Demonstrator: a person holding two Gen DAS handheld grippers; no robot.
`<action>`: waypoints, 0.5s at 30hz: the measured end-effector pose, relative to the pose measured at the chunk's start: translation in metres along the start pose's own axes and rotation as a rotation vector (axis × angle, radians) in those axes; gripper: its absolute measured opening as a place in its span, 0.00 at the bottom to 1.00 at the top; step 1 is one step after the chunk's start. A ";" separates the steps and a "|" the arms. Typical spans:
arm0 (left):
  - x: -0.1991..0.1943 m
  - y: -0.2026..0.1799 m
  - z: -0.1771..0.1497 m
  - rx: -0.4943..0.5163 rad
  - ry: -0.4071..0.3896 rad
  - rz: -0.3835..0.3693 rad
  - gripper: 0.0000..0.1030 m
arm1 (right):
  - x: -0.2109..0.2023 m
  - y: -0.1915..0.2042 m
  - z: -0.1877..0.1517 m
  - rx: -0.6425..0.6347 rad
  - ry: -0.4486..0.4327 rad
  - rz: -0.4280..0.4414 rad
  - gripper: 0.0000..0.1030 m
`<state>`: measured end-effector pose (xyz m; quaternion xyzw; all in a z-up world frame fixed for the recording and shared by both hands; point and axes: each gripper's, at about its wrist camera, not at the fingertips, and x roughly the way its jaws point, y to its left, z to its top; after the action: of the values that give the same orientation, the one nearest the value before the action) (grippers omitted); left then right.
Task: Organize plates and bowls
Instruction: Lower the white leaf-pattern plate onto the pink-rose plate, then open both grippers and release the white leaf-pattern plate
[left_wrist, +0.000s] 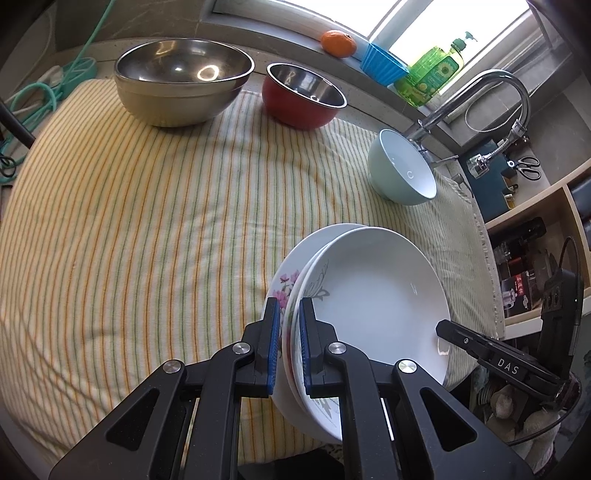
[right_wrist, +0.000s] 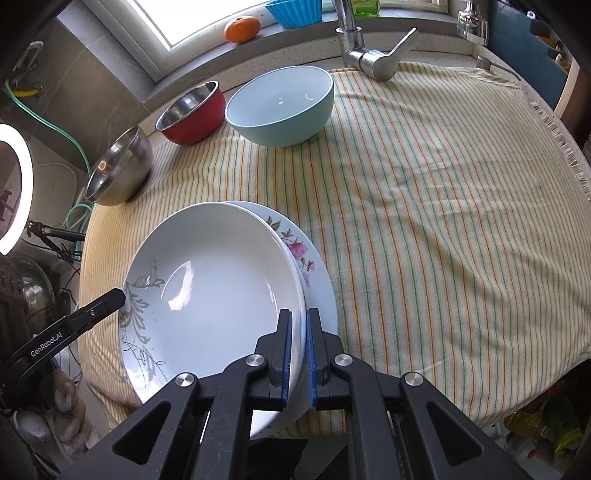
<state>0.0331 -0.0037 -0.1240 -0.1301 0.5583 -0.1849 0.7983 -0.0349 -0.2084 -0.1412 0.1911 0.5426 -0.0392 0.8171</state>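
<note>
Both claws are gripping the same stack: we are pinching the left claw (left_wrist: 287, 314) narrow on the rim of the grey-leaf plate (left_wrist: 373, 295), and the right claw (right_wrist: 299, 325) is clamping narrow on that plate's opposite rim. Under it, the pink-flower plate (left_wrist: 286, 291) is sitting offset, peeking out on one side. We are holding the stack low over the striped cloth (left_wrist: 147, 221) covering the desk, near its front edge; contact with the cloth is unclear. Farther back, a large steel bowl (left_wrist: 181, 85), a red bowl with steel inside (left_wrist: 303, 96) and a pale blue bowl (left_wrist: 402, 173) are standing upright on the cloth, apart from each other. Behind them: tangerine (left_wrist: 338, 43), faucet (left_wrist: 495, 92).
</note>
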 end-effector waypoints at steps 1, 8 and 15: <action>-0.002 0.000 0.001 0.000 -0.002 -0.005 0.07 | 0.000 -0.001 0.000 0.003 0.000 0.002 0.08; -0.016 -0.002 0.004 0.009 -0.027 -0.014 0.07 | -0.012 -0.001 0.004 0.013 -0.042 0.009 0.08; -0.029 0.008 0.007 -0.018 -0.055 -0.007 0.07 | -0.026 0.003 0.012 0.019 -0.099 0.048 0.08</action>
<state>0.0317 0.0164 -0.1008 -0.1443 0.5373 -0.1789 0.8115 -0.0345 -0.2132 -0.1127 0.2099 0.4961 -0.0340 0.8418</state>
